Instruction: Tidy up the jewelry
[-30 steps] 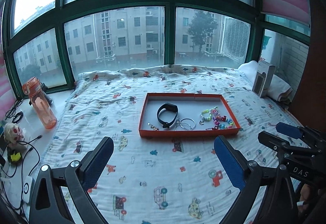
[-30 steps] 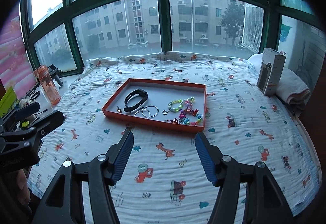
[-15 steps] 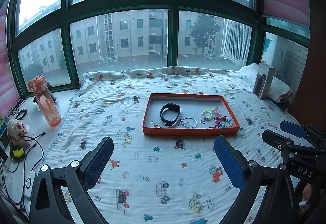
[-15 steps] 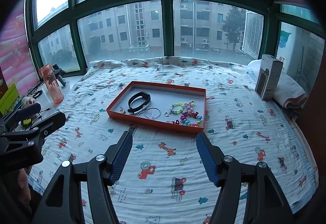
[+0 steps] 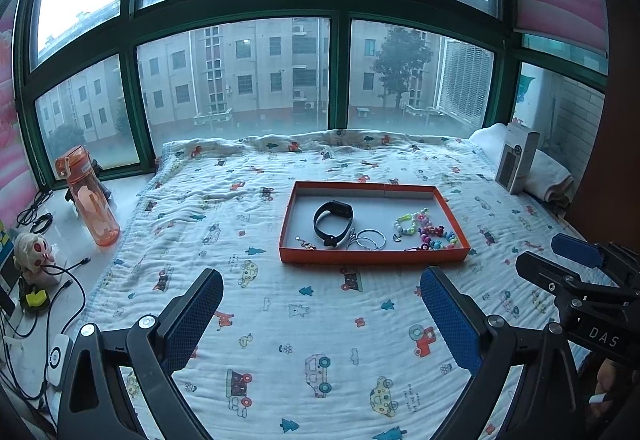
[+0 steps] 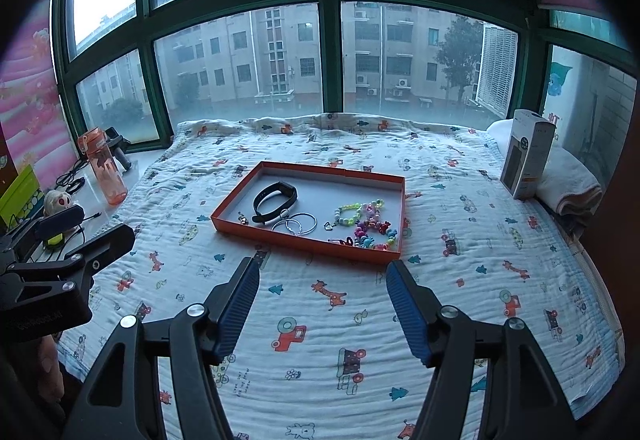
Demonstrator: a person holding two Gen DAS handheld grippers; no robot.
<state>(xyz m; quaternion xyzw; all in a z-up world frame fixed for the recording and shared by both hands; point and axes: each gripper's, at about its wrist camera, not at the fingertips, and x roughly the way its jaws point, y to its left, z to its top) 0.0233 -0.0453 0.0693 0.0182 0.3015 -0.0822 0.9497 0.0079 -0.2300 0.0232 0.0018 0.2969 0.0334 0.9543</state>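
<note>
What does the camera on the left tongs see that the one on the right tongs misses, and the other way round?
Only the left view shows the white charger puck with its cables, plus the right tongs at its right edge.

Only the right view shows the green box by the pink wall, plus the left tongs at its left edge.

Both show the orange tray of jewelry, the black band, the orange bottle, the doll and the white carton. Both tongs are open.

Right tongs hang spread and empty above the bed, near the jewelry tray.
</note>
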